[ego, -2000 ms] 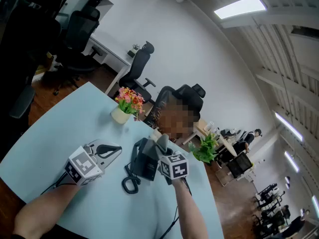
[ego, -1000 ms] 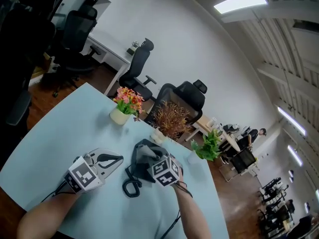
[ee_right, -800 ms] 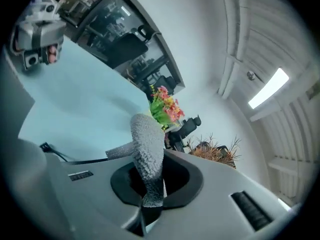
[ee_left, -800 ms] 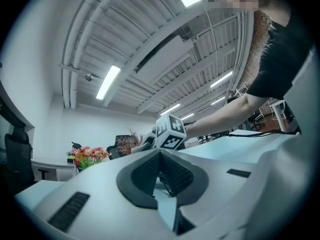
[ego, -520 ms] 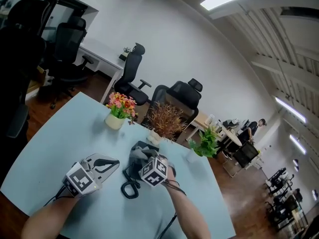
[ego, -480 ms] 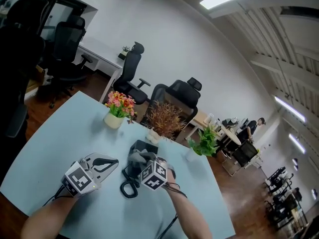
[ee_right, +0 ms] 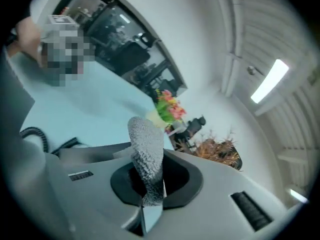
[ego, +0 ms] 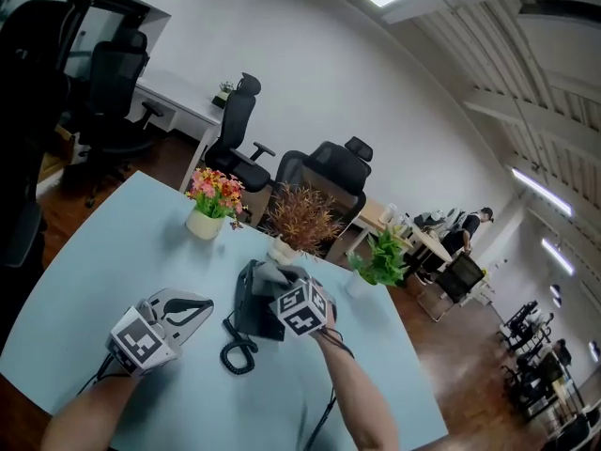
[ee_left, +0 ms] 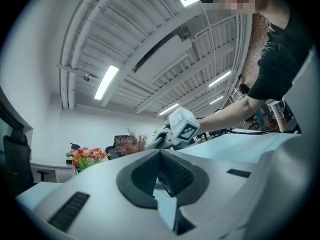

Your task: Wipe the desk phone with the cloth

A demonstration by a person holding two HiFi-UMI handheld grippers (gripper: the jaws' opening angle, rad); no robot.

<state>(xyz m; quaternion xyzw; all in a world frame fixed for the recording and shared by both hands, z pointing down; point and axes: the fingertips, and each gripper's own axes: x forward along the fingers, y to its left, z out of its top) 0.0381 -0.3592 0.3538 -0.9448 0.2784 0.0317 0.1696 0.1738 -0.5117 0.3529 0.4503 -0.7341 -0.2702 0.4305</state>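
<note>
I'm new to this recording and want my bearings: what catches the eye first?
The right gripper holds a grey cloth, pinched in its fingers, at the far end of the black desk phone, mid-way across the pale blue table. The left gripper holds nothing, just left of the phone. Potted flowers brighten the far edge.

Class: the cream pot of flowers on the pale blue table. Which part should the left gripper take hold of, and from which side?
I'd grip the pot by its round wall below the flowers, jaws level. Come in low from the person's side: the blooms spread over the rim and block a grasp from above, and bare table lies before the upright pot.
</note>
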